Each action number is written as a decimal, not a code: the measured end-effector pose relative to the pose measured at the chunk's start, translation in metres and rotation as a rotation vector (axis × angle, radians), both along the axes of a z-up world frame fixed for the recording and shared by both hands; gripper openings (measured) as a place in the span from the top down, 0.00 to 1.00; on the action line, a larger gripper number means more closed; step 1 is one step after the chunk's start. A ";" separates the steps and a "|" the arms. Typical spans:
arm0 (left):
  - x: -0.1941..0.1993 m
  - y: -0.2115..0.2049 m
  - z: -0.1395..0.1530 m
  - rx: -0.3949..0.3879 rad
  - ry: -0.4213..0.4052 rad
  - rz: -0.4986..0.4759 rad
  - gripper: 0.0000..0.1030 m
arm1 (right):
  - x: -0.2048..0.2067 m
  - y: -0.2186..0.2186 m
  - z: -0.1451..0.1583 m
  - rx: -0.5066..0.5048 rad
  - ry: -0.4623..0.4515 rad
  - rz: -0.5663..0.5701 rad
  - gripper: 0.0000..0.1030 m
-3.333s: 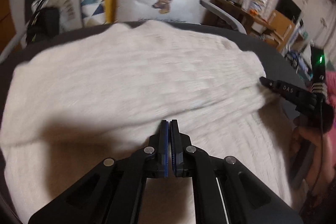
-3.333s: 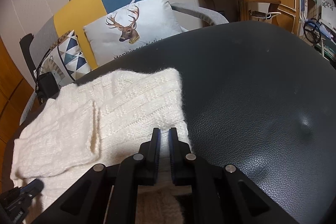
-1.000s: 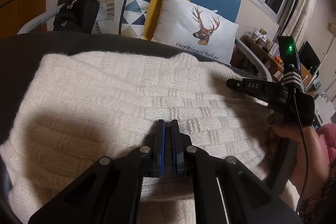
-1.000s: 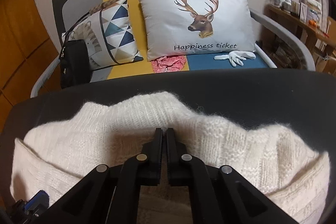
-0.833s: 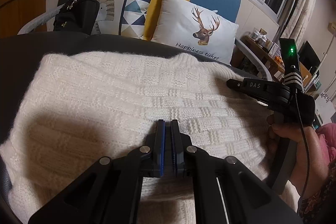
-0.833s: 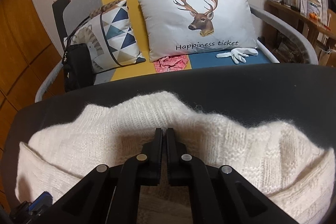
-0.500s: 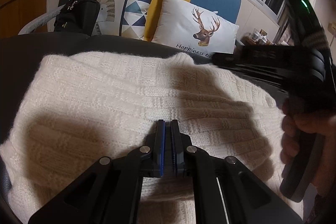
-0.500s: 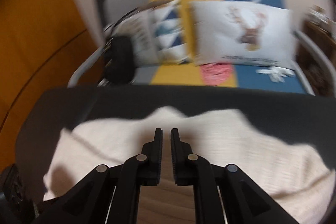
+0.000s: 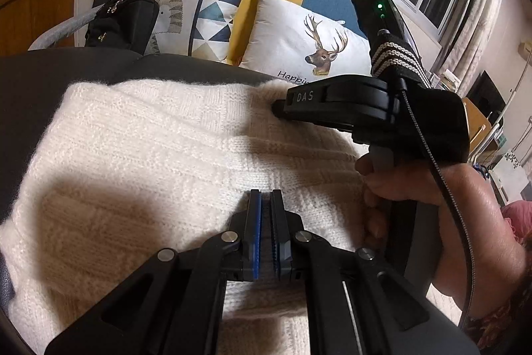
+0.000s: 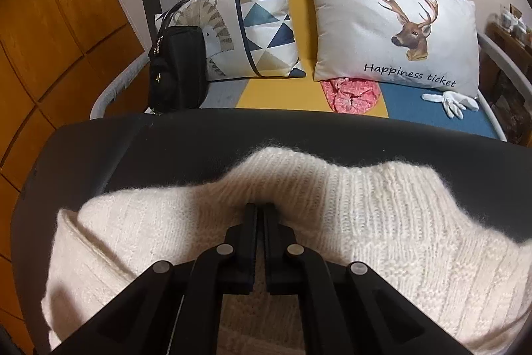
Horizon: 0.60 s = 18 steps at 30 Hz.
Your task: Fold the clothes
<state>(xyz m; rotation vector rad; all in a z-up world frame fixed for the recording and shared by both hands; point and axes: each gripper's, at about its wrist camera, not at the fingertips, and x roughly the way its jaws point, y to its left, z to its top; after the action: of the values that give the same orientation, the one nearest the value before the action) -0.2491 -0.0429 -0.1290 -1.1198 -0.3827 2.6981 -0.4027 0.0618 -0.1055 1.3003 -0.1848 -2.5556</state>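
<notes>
A cream knitted sweater (image 9: 133, 155) lies folded on a dark leather surface (image 9: 33, 82). My left gripper (image 9: 266, 193) is shut, its tips resting on the sweater's near middle; no fabric shows between the pads. In the left wrist view my right gripper (image 9: 277, 107), held by a hand (image 9: 415, 188), reaches over the sweater's far edge. Seen from the right wrist, the right gripper (image 10: 261, 207) is shut with its tips pushed against a raised fold of the sweater (image 10: 399, 222). That fold bulges up just beyond the tips.
Behind the dark surface (image 10: 166, 148) stands a sofa with a deer cushion (image 10: 382, 22), a triangle-patterned cushion (image 10: 259, 22), a black bag (image 10: 176, 69), a pink cloth (image 10: 352, 95) and a white glove (image 10: 452, 102). Orange wooden panels line the left.
The right gripper has swung left from the sweater's right side to its far middle edge; its jaws parted briefly and are shut again. The left gripper has not moved.
</notes>
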 end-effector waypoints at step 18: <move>0.003 -0.001 0.001 -0.001 0.000 0.002 0.95 | 0.045 0.153 -0.008 -0.078 -0.015 -0.252 0.97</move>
<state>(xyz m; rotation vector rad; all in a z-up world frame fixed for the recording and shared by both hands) -0.2456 -0.0441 -0.1281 -1.1201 -0.3827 2.7001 -0.3574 0.2151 -0.1136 1.3428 -0.4742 -2.7133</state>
